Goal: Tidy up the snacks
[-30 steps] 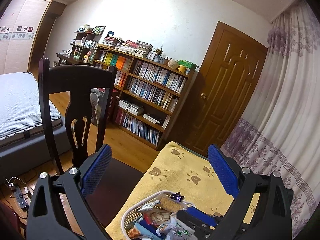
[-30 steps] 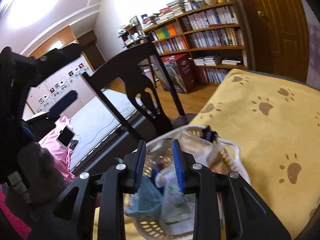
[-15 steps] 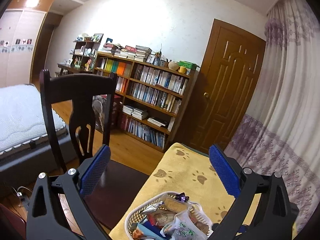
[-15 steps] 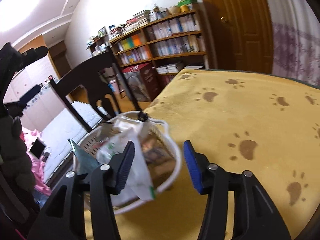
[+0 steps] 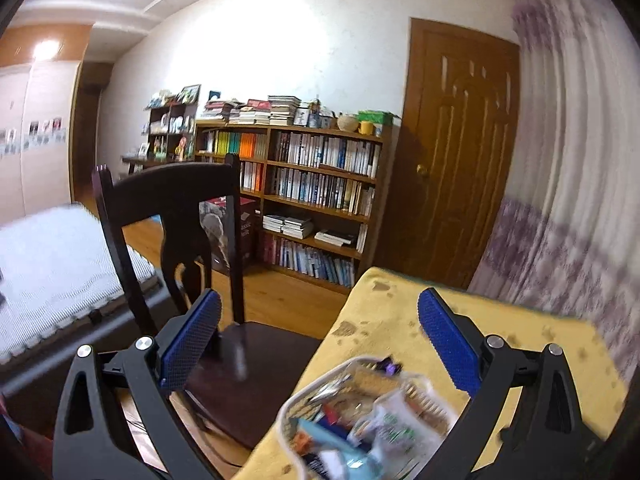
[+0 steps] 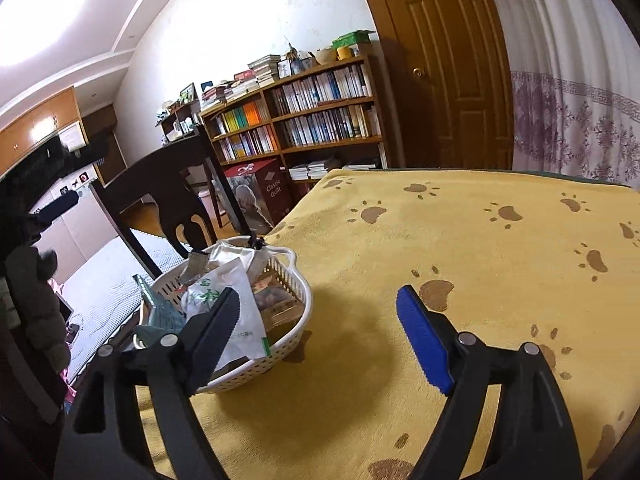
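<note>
Bedroom, yellow paw-print tabletop (image 6: 460,248) | snack basket (image 6: 280,344) lower left of frame, by the near edge for easy reach | my right tool (image 6: 320,332) and left tool (image 5: 320,340) both spread wide, empty, ready to pick.

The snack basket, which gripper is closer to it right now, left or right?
Probably left. The left gripper hangs just above the snack basket, fingers open. The right gripper sits beside it over the yellow cloth.
</note>
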The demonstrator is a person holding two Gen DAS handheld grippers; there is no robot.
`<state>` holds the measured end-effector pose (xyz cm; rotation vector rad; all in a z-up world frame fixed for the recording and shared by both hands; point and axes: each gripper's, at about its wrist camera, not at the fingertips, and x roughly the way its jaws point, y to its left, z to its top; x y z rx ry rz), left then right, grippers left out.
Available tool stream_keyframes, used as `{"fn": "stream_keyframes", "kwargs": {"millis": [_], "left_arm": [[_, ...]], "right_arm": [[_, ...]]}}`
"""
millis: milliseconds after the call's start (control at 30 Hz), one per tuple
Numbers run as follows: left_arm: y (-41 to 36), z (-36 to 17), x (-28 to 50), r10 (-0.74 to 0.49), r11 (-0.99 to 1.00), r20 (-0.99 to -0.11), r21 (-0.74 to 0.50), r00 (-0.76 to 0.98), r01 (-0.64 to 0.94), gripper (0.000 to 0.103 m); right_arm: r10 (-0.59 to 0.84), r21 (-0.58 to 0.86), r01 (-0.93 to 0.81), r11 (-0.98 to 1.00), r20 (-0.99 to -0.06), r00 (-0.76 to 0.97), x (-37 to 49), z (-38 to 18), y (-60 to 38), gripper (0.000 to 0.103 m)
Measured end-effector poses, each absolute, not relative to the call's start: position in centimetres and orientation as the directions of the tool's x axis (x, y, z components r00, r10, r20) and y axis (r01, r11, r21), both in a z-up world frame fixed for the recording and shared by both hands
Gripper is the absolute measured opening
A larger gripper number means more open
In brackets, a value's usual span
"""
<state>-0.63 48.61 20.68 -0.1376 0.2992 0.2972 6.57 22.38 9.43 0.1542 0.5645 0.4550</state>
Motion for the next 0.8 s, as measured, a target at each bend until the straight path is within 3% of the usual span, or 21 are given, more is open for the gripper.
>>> {"fn": "stream_keyframes", "kwargs": {"millis": [167, 333, 533, 800], "left_arm": [[48.6, 19.6, -2.1, 0.297, 0.951, -0.329, 0.018, 0.897, -0.308, 0.1], [49.2, 17.6, -3.0, 0.274, 0.959, -0.389, 0.049, 0.879, -0.278, 0.1], [48.5, 16.4, -3.7, 0.278, 0.96, -0.403, 0.099, 0.872, -0.26, 0.1], [46.7, 13.7, -3.7, 0.289, 0.956, -0.448, 0.183, 0.846, -0.23, 0.1]], "right_arm": [[0.455, 0.254, -0.378, 0.89, -0.453, 0.766, 5.3, 10.0, 22.0, 0.085], [0.437, 0.207, -0.385, 0.899, -0.443, 0.783, 4.1, 10.2, 22.1, 0.087], [0.472, 0.181, -0.441, 0.879, -0.462, 0.751, 2.9, 9.7, 22.8, 0.091], [0.43, 0.001, -0.491, 0.871, -0.485, 0.762, 0.6, 9.1, 24.7, 0.098]]}}
